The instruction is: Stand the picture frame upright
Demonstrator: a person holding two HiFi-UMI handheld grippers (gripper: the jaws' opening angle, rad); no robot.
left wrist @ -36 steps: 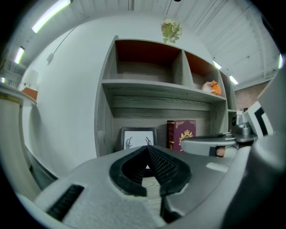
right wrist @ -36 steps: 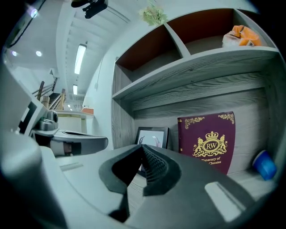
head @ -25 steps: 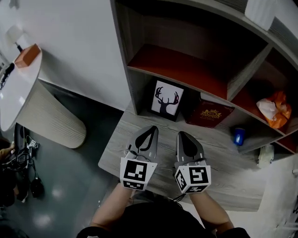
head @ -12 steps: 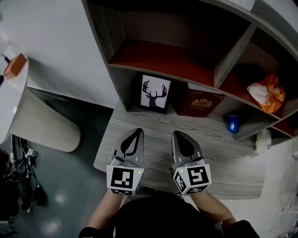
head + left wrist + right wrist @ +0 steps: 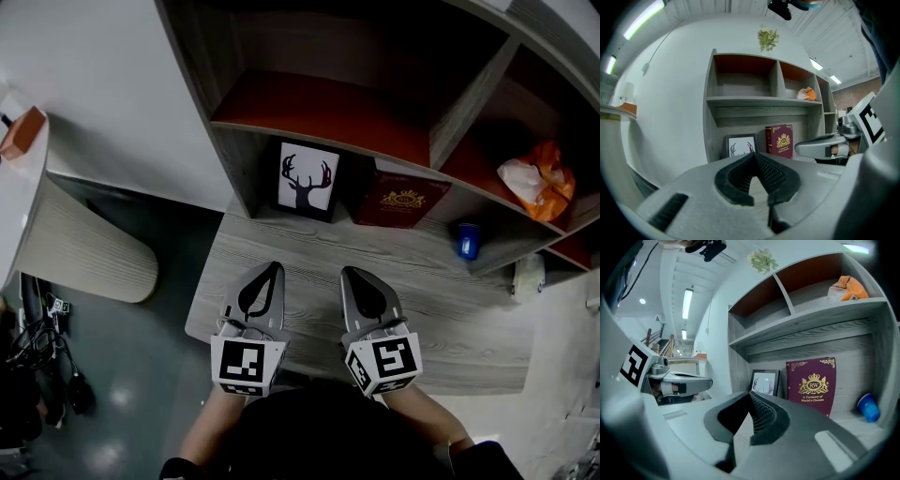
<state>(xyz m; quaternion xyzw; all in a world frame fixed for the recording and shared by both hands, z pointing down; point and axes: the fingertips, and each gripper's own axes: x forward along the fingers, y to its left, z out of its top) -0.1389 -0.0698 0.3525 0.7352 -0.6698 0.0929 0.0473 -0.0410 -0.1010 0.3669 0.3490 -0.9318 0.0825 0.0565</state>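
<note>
Left gripper [image 5: 269,266], right gripper [image 5: 352,271] closed, eased back from upright picture frame [image 5: 306,181].

Ceiling tube lights [image 5: 687,303] are glaring at upper left; shelf recesses [image 5: 309,37] are sitting in shadow; both gripper views are bending toward dark edges.

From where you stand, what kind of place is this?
Probably an office or showroom: a grey wooden shelf unit with a deer picture frame and a maroon book, under long ceiling strip lights.
</note>
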